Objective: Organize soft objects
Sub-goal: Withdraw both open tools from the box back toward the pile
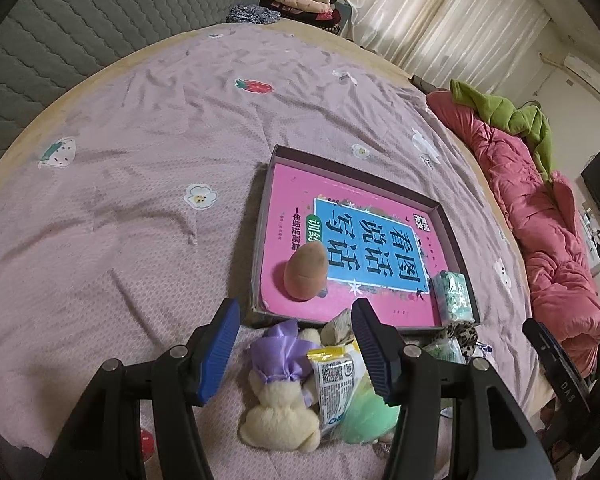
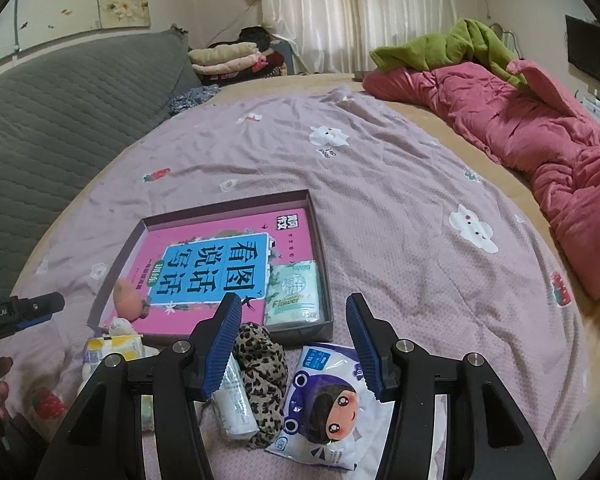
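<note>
A shallow dark box [image 1: 356,172] lies on the mauve bedspread with a pink book [image 1: 292,208] in it. On the book stand an orange egg-shaped sponge [image 1: 305,272] and a green tissue pack [image 1: 454,296]. My left gripper [image 1: 294,312] hangs open above a cream plush bunny with a purple bow [image 1: 276,400], a yellow-white packet [image 1: 336,380] and a green soft thing [image 1: 364,412]. My right gripper [image 2: 294,312] is open over a leopard scrunchie [image 2: 260,376], a white tube pack [image 2: 236,404] and a cartoon-face pack [image 2: 332,400], in front of the box [image 2: 228,204]. Neither gripper holds anything.
A pink quilt [image 2: 540,128] with a green blanket [image 2: 452,48] lies along the bed's far right side. A grey quilted headboard [image 2: 60,100] stands at the left, with folded clothes [image 2: 224,58] behind it. The bedspread [image 2: 400,220] beyond the box is bare.
</note>
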